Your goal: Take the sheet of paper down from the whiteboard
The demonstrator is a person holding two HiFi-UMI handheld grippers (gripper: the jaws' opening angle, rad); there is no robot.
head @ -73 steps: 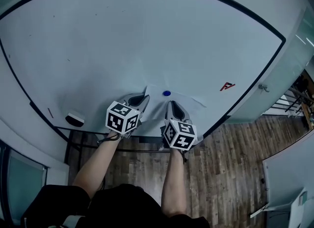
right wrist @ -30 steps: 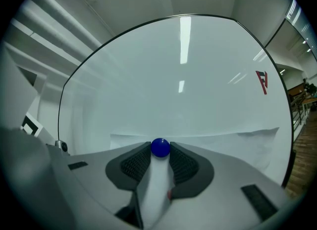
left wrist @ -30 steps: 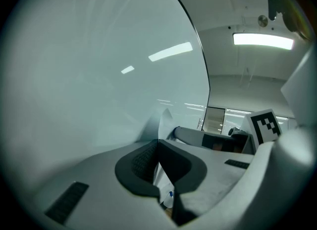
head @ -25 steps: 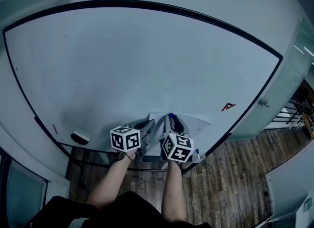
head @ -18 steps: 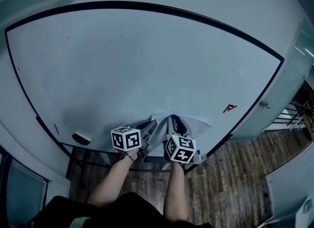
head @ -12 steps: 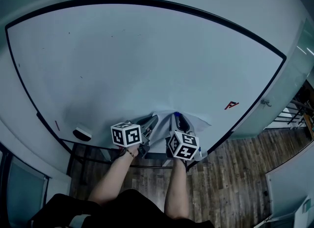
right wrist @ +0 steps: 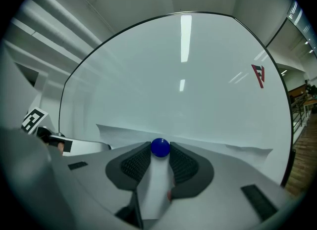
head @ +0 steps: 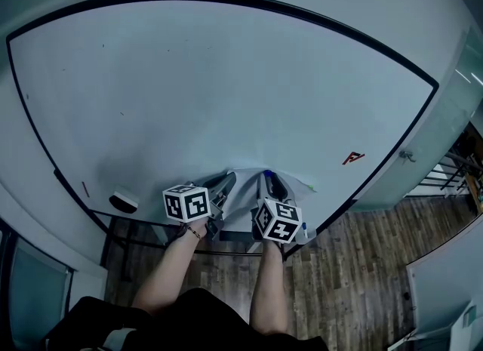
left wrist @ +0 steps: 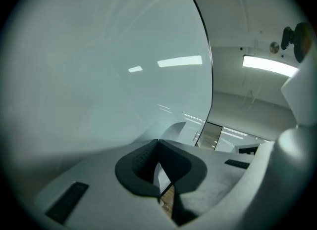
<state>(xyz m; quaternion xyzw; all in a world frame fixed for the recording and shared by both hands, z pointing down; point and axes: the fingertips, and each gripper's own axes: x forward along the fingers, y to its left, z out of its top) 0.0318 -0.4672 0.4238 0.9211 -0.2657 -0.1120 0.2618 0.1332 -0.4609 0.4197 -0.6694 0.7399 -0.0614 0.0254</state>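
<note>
A white sheet of paper (head: 293,184) hangs low on the whiteboard (head: 226,78), held by a round blue magnet (head: 267,173). My right gripper (head: 270,182) is shut on that magnet; in the right gripper view the blue magnet (right wrist: 159,147) sits between the pad tips of the right gripper (right wrist: 159,151), with the paper (right wrist: 129,134) spreading out behind. My left gripper (head: 226,182) is at the sheet's left edge. In the left gripper view, the left gripper (left wrist: 158,144) has its pads pressed together with a thin sliver of paper (left wrist: 161,175) between them.
A board eraser (head: 123,199) rests on the ledge at the lower left. A red mark (head: 352,158) is drawn to the right of the sheet. The board's black frame (head: 392,146) curves close on the right. Wooden floor (head: 355,266) lies below.
Since 2.9 s ago my right gripper has risen to the magnet and closed around it. The sheet's left side has buckled away from the board at my left gripper.
</note>
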